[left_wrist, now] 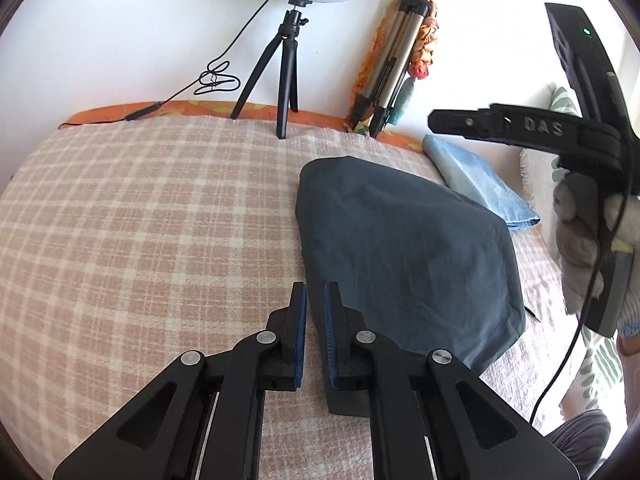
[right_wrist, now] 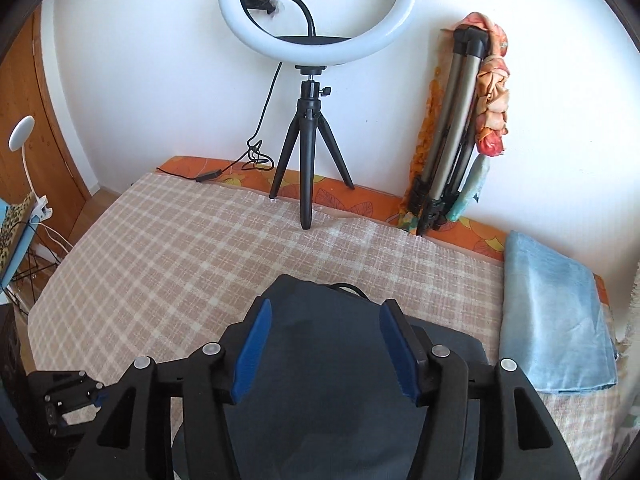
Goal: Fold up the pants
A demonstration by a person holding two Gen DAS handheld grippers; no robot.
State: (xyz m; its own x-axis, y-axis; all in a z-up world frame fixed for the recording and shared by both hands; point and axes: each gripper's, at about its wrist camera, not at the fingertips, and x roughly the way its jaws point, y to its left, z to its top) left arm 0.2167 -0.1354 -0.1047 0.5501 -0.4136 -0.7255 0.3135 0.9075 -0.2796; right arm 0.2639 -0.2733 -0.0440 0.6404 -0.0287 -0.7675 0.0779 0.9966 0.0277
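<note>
The dark grey-blue pants [left_wrist: 404, 248] lie folded into a compact bundle on the checked blanket [left_wrist: 140, 220]. My left gripper [left_wrist: 315, 294] hovers at the bundle's near left edge, its jaws nearly closed with a narrow gap and nothing between them. My right gripper [right_wrist: 326, 308] is open wide, held above the pants [right_wrist: 320, 380], empty. In the left wrist view the right gripper's body [left_wrist: 580, 132] shows at the right, raised above the bed.
A ring light on a black tripod [right_wrist: 308, 160] stands at the bed's far edge. A folded silver tripod [right_wrist: 448, 136] leans against the wall. A folded light blue cloth [right_wrist: 556, 316] lies right of the pants. A clip lamp [right_wrist: 24, 148] is at left.
</note>
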